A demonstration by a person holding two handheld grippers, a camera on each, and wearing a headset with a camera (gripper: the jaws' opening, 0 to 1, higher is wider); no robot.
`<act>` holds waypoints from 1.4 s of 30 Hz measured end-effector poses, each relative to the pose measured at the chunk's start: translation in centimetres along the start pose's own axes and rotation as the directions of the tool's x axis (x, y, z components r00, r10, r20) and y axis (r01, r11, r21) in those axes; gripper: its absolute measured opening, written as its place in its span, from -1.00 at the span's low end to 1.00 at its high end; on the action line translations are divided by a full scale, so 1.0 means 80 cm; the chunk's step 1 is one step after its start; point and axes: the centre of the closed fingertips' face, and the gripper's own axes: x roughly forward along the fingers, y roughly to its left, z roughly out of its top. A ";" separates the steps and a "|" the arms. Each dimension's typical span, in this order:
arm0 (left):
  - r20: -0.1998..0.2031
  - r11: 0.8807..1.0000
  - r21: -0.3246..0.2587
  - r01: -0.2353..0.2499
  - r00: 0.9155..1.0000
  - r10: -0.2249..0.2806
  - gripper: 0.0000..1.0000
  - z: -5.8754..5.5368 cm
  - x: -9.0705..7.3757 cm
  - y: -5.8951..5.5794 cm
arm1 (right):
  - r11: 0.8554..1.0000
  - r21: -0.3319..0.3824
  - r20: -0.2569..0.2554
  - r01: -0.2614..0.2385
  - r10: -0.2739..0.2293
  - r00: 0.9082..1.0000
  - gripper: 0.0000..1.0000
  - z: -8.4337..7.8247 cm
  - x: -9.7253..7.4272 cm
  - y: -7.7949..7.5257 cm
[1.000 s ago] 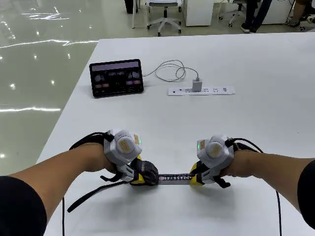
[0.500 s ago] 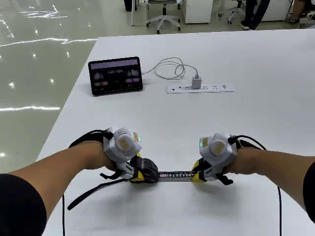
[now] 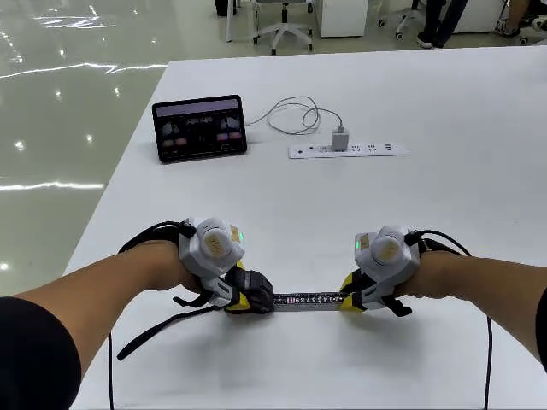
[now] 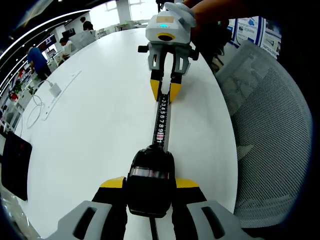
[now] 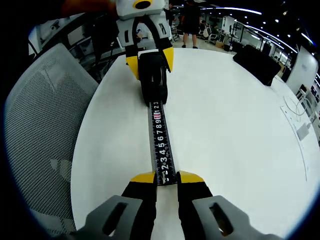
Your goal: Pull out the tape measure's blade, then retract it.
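Tape measure (image 3: 249,293) sat low on the white table (image 3: 385,213), near the edge where the person stood. Its black case was clamped between the jaws of the left gripper (image 3: 238,299). From the case the blade (image 3: 308,300) ran straight to the right with the numbers facing up. Its free end was pinched by the right gripper (image 3: 349,301), the yellow tips pressed together on it. I could not tell if the blade touched the table.

To my judgement the pulling-out step was in hand, with only a short part of the blade out. The next move would ask the right gripper to draw away along the line of the blade while the left one held the case firmly, so that it did not twist. The tablet (image 3: 200,128) and the power strip (image 3: 346,152) stood well apart from the work.
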 end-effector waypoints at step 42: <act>-0.002 1.000 -0.002 0.003 1.000 -0.003 -0.40 0.000 0.001 0.000 | 1.000 0.023 -0.004 0.016 -0.016 1.000 -0.79 -0.023 -0.016 -0.004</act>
